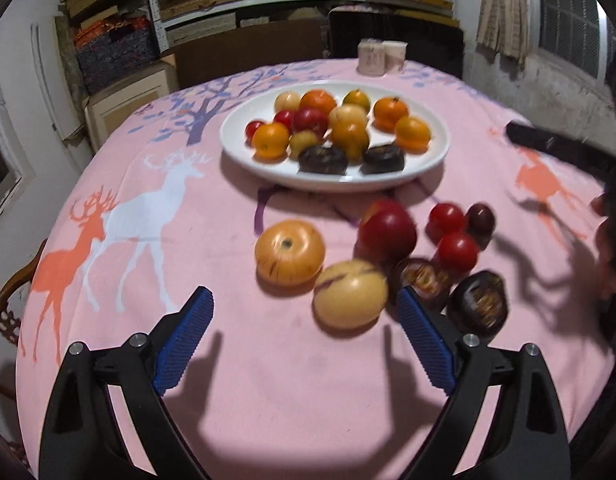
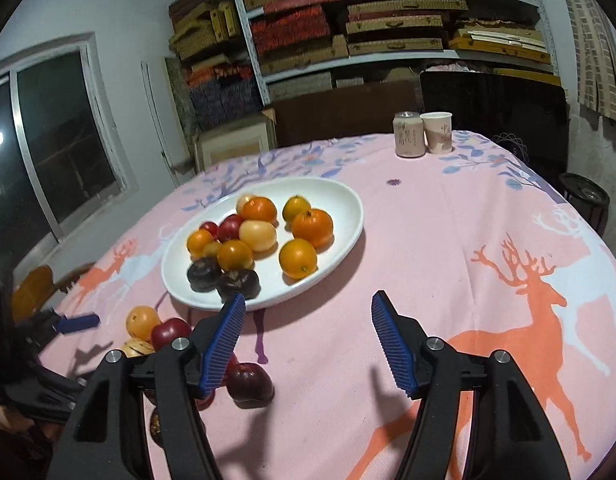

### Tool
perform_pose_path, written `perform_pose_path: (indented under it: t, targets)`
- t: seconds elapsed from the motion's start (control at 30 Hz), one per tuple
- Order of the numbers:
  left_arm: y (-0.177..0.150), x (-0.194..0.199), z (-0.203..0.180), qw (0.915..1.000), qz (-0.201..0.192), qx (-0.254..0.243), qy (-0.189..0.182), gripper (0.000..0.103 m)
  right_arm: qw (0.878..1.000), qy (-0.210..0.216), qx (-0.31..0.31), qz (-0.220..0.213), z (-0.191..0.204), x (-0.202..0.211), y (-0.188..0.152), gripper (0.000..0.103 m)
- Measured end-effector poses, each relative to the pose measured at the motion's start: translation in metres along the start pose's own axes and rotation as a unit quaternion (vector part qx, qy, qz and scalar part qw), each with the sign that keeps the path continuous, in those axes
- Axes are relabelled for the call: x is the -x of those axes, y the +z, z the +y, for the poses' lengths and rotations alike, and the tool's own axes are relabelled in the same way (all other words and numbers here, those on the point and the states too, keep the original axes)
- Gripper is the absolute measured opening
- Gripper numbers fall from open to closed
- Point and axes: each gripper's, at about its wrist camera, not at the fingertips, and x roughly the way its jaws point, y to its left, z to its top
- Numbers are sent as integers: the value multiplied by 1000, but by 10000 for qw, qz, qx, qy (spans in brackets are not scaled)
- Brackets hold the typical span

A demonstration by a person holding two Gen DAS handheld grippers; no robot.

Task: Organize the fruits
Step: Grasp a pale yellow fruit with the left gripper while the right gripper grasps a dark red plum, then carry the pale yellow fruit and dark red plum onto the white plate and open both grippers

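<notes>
A white oval plate (image 1: 235,128) (image 2: 348,200) holds several orange, yellow, red and dark fruits. Loose fruits lie on the pink cloth in front of it: an orange persimmon-like fruit (image 1: 289,251), a pale yellow melon-like fruit (image 1: 350,294), a red apple (image 1: 387,230), two red tomatoes (image 1: 458,252), dark fruits (image 1: 478,305). My left gripper (image 1: 305,306) is open and empty, just short of the yellow fruit. My right gripper (image 2: 305,312) is open and empty, above the cloth beside the plate; a dark red fruit (image 2: 249,384) lies by its left finger.
A can (image 2: 408,134) and a paper cup (image 2: 437,132) stand at the table's far edge. Shelves of boxes fill the back wall. A wooden chair (image 1: 7,300) stands at the table's left. The left gripper shows in the right wrist view (image 2: 77,323).
</notes>
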Motion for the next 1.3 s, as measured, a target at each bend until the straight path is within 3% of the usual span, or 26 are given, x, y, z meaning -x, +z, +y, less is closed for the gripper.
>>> perform_pose_path:
  t: [0.13,0.3,0.57,0.8,0.9,1.07,1.3]
  targets:
    - [1,-3,7,9998,20,183,-26,84,9993,244,-279,50,-13,-1,0,66]
    - [5,-18,-11,9986,386,-186,-305,45,9969,338,-693,179,-27,-6,-2,66]
    - [11,-25,-8,9971,440,8,-617,41,9979,404,-445,251,-16,-8,-4,66]
    - [12,-16,-5,9986,189,119,-488,41,9965,284,546,564,22,-8,-7,60]
    - [12,-10,-4,9989,42,141,-441,41,9917,240,816,968,34,-16,-14,54]
    - [11,-9,3,9981,29,303,-545,41,9830,51,1023,1525,42,-37,-22,54]
    - [11,-13,1,9980,131,249,-565,41,9754,125,1055,1933,48,-50,-32,47]
